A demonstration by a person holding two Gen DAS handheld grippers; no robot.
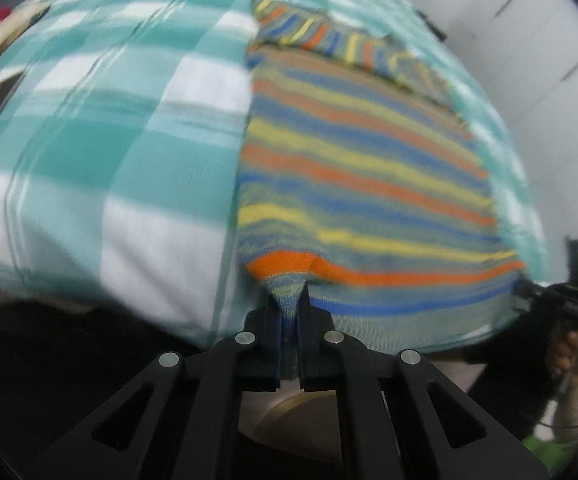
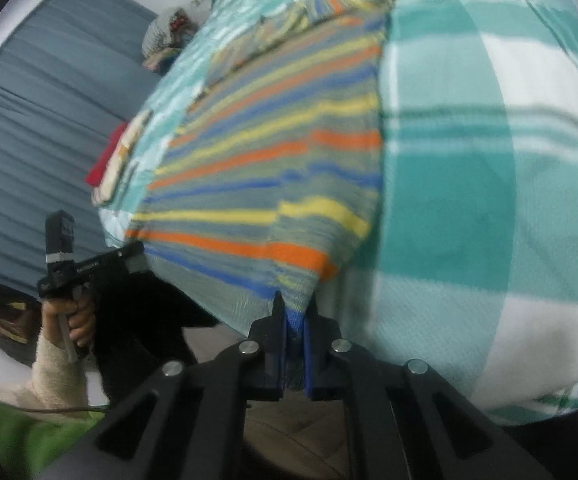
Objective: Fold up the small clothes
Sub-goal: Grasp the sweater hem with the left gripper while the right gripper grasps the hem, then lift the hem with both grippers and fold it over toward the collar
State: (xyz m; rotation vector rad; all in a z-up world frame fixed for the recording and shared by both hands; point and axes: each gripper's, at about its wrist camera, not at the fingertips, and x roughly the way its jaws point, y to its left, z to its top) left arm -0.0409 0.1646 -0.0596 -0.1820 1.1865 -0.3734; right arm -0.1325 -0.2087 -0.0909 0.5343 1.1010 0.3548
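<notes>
A small knitted garment [image 1: 361,168] with orange, yellow, blue and grey-green stripes lies spread on a teal and white checked bedcover [image 1: 121,128]. My left gripper [image 1: 288,300] is shut on the garment's near left hem corner. My right gripper [image 2: 294,304] is shut on the garment's [image 2: 273,152] near right hem corner. Both corners are lifted slightly at the bed's near edge. A sleeve lies folded across the far end of the garment. The right gripper also shows in the left wrist view [image 1: 529,288], and the left gripper in the right wrist view [image 2: 139,258].
The checked bedcover [image 2: 489,160] stretches wide on both sides of the garment. A pile of other clothes [image 2: 169,36] sits at the bed's far end. Red and cream cloth [image 2: 117,160] lies at the bed's left side. Grey curtains [image 2: 49,120] hang behind.
</notes>
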